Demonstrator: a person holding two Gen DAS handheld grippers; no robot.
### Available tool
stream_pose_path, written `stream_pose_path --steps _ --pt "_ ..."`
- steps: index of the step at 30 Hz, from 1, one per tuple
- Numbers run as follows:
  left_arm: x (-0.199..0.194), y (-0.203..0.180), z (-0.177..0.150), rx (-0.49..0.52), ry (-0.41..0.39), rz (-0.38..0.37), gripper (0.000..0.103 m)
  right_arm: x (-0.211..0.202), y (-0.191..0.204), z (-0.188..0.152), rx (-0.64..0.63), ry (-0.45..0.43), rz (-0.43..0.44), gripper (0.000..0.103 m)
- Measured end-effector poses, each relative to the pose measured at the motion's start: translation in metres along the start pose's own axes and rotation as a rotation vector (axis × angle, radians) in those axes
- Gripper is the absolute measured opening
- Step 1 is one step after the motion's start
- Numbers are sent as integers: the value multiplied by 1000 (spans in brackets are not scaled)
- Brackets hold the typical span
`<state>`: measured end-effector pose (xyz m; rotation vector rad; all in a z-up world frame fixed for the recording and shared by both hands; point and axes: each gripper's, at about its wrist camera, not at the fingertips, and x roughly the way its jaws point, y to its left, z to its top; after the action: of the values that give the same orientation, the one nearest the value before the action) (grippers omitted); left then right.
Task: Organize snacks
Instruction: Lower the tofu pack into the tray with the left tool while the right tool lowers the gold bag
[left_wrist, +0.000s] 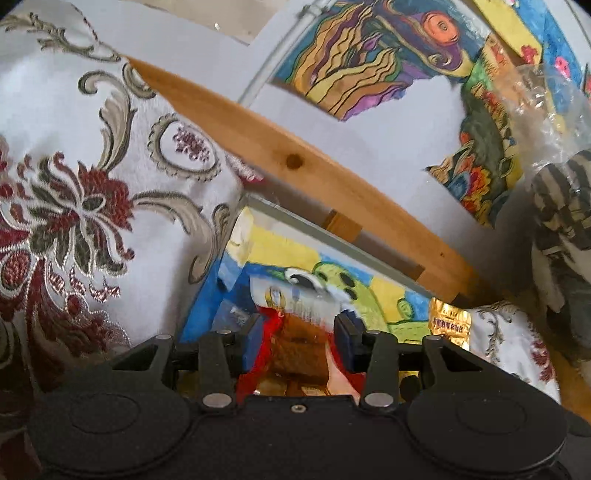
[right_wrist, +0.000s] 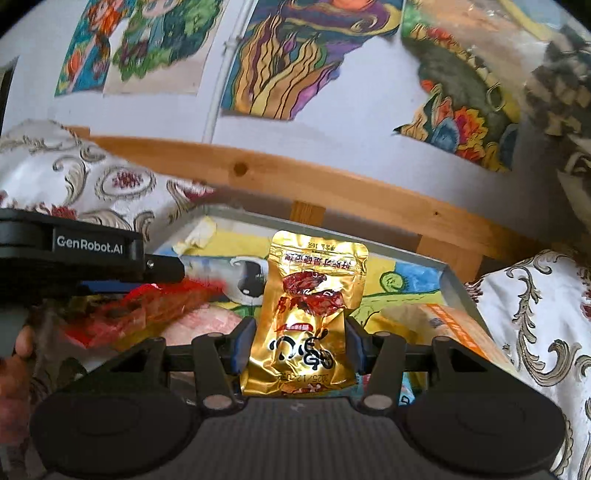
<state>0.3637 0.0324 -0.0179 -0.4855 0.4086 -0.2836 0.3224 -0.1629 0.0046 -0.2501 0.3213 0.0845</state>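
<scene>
My right gripper (right_wrist: 297, 343) is shut on a gold foil snack packet (right_wrist: 310, 314) printed with dark red fruit, held upright over a tray (right_wrist: 456, 280) with a colourful drawing on its floor. My left gripper (left_wrist: 301, 336) is shut on a red snack packet (left_wrist: 299, 343) with a white end and brown contents, above the same tray (left_wrist: 295, 218). In the right wrist view the left gripper (right_wrist: 166, 271) reaches in from the left with the red snack packet (right_wrist: 155, 306). In the left wrist view the gold foil packet (left_wrist: 448, 325) shows at the right.
An orange packet (right_wrist: 454, 328) lies at the tray's right side. A pale pink packet (right_wrist: 207, 321) lies low in the tray. Embroidered white cushions (left_wrist: 92, 184) flank the tray. A wooden rail (right_wrist: 332, 184) runs behind it, below a wall of coloured drawings (right_wrist: 295, 55).
</scene>
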Motion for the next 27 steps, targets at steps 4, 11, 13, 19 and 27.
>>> stream_pose_path --steps 4,11,13,19,27 --pt "2 7 2 -33 20 -10 39 9 4 2 -6 42 -12 58" --pt "-13 -6 4 14 -5 -1 67 -6 -1 9 24 8 -52 86" --pt "-21 -14 4 39 -27 7 75 -16 -7 8 47 -7 -71 90" --pt "-50 -45 5 144 -43 21 93 -57 -35 3 114 -52 -96 99" --pt "-108 -81 0 235 -54 24 102 -115 -63 -3 228 -104 -80 103"
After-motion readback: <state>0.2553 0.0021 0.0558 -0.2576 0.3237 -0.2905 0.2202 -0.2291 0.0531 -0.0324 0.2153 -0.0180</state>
